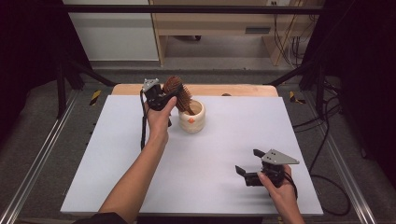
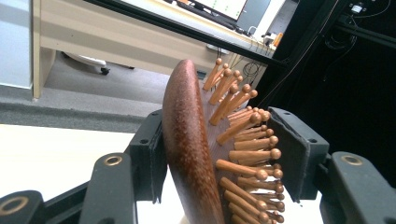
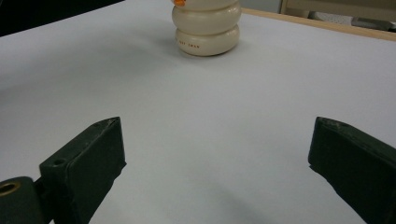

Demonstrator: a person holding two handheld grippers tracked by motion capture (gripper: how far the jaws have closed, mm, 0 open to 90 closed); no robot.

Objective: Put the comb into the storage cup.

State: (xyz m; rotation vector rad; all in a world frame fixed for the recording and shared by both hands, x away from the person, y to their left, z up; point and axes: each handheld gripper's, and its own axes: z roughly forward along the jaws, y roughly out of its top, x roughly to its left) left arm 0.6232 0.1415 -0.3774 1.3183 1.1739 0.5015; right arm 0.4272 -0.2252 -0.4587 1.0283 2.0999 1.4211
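in the high view i have my left gripper [image 1: 164,97] up in the upper middle of the frame, just left of the cream holder [image 1: 192,116], with the wooden hairbrush [image 1: 177,93] between its jaws. the brush head sits above the holder's rim and its handle end goes down into the holder's mouth, tilted to the right. in the left gripper view the brush [image 2: 196,149] fills the centre: its dark rounded back lies against the left pad, and the wooden pin tips reach across to the right pad. the pads bracket the head closely; the back looks in contact on the left, the pin tips meet the right pad, so i read it as a pinch on the brush head.

my right gripper [image 1: 246,169] rests low at the lower right of the high view, on the white table sheet [image 1: 224,140], well apart from the holder. in the right gripper view its two jaws stand spread wide at the bottom corners with bare sheet between them, and the holder [image 3: 206,29] shows at the top centre, a ribbed cream body with small lettering and an orange mark at the top edge.
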